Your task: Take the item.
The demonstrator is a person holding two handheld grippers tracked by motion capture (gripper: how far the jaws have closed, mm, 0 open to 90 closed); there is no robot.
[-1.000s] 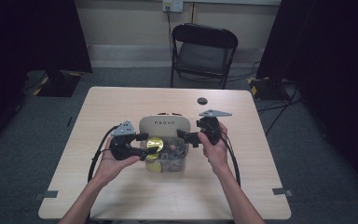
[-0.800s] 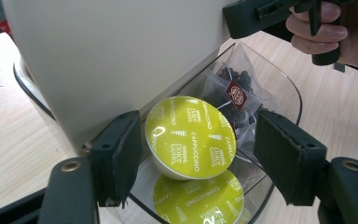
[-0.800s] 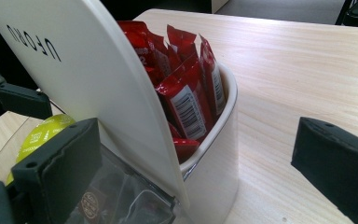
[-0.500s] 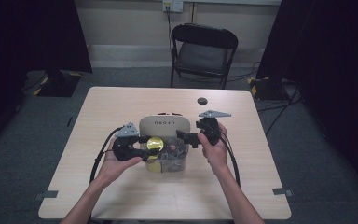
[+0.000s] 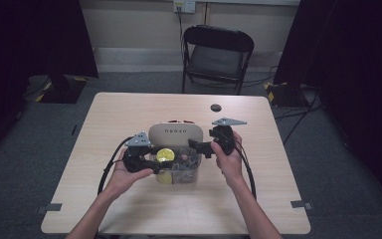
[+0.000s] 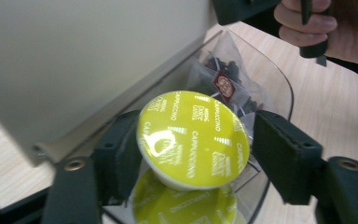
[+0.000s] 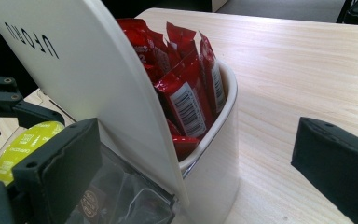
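Gripping a round yellow-lidded capsule [image 6: 193, 140], the left claw [image 6: 193, 154]; right claw [image 7: 191, 172] gapes empty

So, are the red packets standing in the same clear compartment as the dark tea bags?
No, the red packets stand in the white compartment behind the raised lid.

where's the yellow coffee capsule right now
The yellow capsule sits between the left gripper jaws, above the clear compartment, left of the tea bags.

Black two-jaw tongs [image 5: 155, 164], brass-ringed screws, grey three-cornered plates, trailing black cables.
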